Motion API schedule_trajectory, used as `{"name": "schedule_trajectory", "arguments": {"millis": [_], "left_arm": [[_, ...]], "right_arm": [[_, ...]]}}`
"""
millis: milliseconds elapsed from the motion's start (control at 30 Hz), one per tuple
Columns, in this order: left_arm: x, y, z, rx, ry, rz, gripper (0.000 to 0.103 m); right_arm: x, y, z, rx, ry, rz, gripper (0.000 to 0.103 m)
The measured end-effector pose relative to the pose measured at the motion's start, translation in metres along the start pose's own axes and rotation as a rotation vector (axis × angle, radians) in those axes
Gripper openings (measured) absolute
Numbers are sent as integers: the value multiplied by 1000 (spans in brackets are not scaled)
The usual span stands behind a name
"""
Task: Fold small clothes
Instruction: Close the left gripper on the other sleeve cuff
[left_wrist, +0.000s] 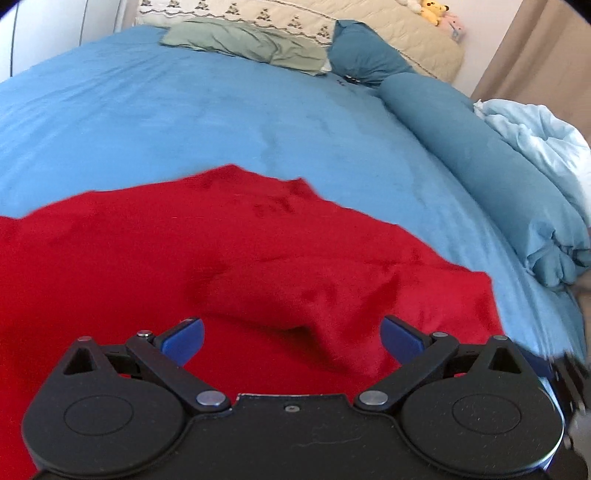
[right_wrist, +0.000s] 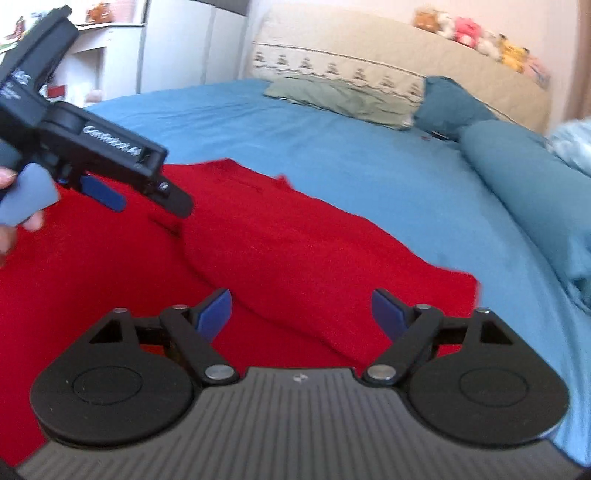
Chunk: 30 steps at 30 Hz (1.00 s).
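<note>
1. My left gripper hangs over a red garment spread on the blue bedsheet, its blue-padded jaws spread wide and gripping nothing; a raised fold of the red cloth lies between and just beyond the fingertips.
2. My right gripper is likewise wide apart and empty above the same red garment, a folded ridge of fabric running from the far left towards the near right between its jaws.
3. From the right wrist camera, the left gripper shows at the far left, held over the garment's left part by a hand.
4. The garment occupies the near side of the bed, its far edge on the bare sheet.
5. At the far end lie a green pillow, a teal bolster along the right, and plush toys on the headboard.
</note>
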<state>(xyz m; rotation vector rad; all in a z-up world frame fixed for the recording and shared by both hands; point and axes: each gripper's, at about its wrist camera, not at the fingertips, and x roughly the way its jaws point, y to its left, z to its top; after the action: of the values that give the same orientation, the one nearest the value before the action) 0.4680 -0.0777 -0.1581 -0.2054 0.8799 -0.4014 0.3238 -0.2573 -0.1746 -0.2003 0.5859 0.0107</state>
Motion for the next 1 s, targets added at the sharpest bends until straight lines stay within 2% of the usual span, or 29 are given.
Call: {"name": "schedule_trajectory", "arguments": {"millis": [100,233,267,367,433,533,700,800,833,900,933,967,1000], "left_arm": [[23,-13,2,-28,-1,45,93],[34,-9,-3,-34,-11,181,68],[31,-5,-7,-28,-25,200,65],[13,8,-22,-37,-59,229,65],[0,21,-33,-86,-75,233,63],[-12,35,-42,-161,-91,171,63],[-7,33,-36,-239,-81,93,70],[1,28,-29,-247,-79,85,70],[5,25,-26,-240,-79,93,65],[12,21,-22,-205,-83,130,46],[14,20,-19,-186,-82,156,22],[17,20,-17,-182,-78,162,11],[17,23,-15,-192,-80,150,10]], "right_arm": [[-13,-24,-14,72,9,-17,99],[-32,-47,-28,120,7,-29,99],[-34,-51,-31,131,7,-30,99],[-36,-59,-35,159,0,-31,99],[-35,-63,-38,180,0,-29,99],[-35,-61,-43,202,13,-31,99],[-29,-62,-49,233,48,-54,99],[-26,-65,-51,253,66,-93,102],[-24,-66,-52,260,69,-109,102],[-20,-69,-55,274,77,-131,102],[-15,-71,-56,286,85,-137,102],[-12,-72,-56,301,93,-138,102],[-9,-75,-58,320,98,-136,102]]}}
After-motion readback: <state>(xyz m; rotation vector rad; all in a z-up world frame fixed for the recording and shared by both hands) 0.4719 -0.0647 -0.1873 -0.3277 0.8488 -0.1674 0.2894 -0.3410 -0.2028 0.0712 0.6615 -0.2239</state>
